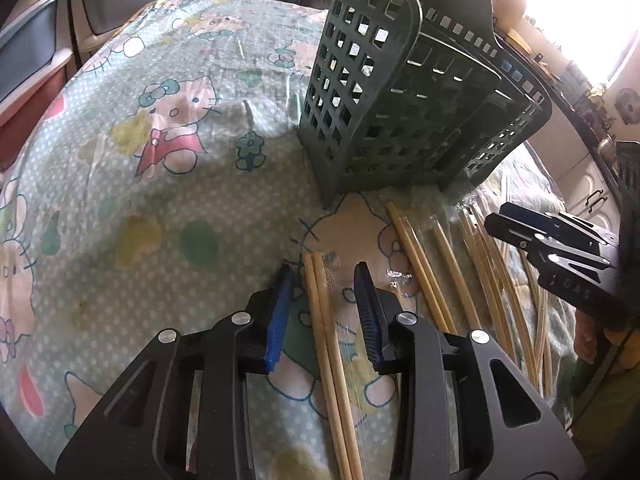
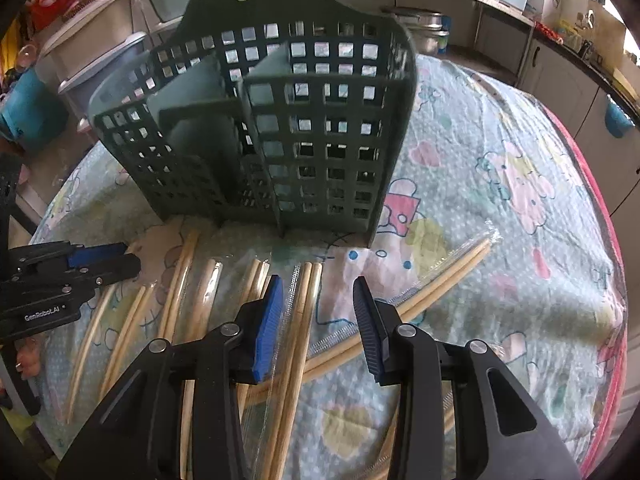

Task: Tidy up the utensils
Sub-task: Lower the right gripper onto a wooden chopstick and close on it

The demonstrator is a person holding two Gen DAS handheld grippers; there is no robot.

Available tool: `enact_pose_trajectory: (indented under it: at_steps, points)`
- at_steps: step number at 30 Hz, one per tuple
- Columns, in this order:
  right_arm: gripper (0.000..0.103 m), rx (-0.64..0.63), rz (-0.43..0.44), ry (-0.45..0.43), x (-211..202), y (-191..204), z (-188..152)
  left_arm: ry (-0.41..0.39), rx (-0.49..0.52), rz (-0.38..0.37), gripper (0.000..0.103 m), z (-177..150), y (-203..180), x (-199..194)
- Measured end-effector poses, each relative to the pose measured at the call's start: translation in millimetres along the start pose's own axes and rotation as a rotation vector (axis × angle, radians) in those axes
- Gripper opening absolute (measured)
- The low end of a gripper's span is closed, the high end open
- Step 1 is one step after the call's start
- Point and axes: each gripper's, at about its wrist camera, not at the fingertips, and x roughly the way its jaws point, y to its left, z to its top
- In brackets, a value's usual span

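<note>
A dark green lattice utensil holder (image 1: 400, 92) with compartments stands upright on the table; it also shows in the right wrist view (image 2: 280, 128). Several pairs of bamboo chopsticks in clear wrappers lie in front of it. My left gripper (image 1: 324, 276) is open, its jaws either side of one chopstick pair (image 1: 324, 320) on the cloth. My right gripper (image 2: 318, 288) is open over another chopstick pair (image 2: 302, 320). A further pair (image 2: 440, 280) lies slanted to the right. Each gripper shows in the other's view, the right one (image 1: 496, 224) and the left one (image 2: 124, 256).
The table has a Hello Kitty cloth (image 1: 160, 128) under clear plastic. Storage drawers (image 1: 32, 60) stand to the left. Kitchen cabinets and a counter (image 2: 560, 40) run behind. The table's red edge (image 2: 616, 320) is at the right.
</note>
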Motion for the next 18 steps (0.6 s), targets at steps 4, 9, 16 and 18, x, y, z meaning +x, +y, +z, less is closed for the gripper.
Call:
enact_pose_trajectory:
  at_steps: [4, 9, 16, 18]
  points:
    - [0.035, 0.010, 0.008, 0.018, 10.4, 1.7, 1.9, 0.002, 0.009, 0.005, 0.026, 6.9, 1.4, 4.3]
    - [0.032, 0.033, 0.009, 0.030, 21.0, 0.9, 1.9, -0.017, 0.016, 0.021, 0.016, 11.2, 3.1, 7.6]
    - [0.010, 0.087, 0.037, 0.018, 16.1, -13.6, 0.6, -0.018, -0.002, 0.013, 0.007, 15.8, 11.2, 4.4]
    - [0.009, 0.102, 0.057, 0.006, 9.3, -16.2, -0.9, -0.030, -0.007, -0.002, 0.004, 16.6, 12.4, -2.1]
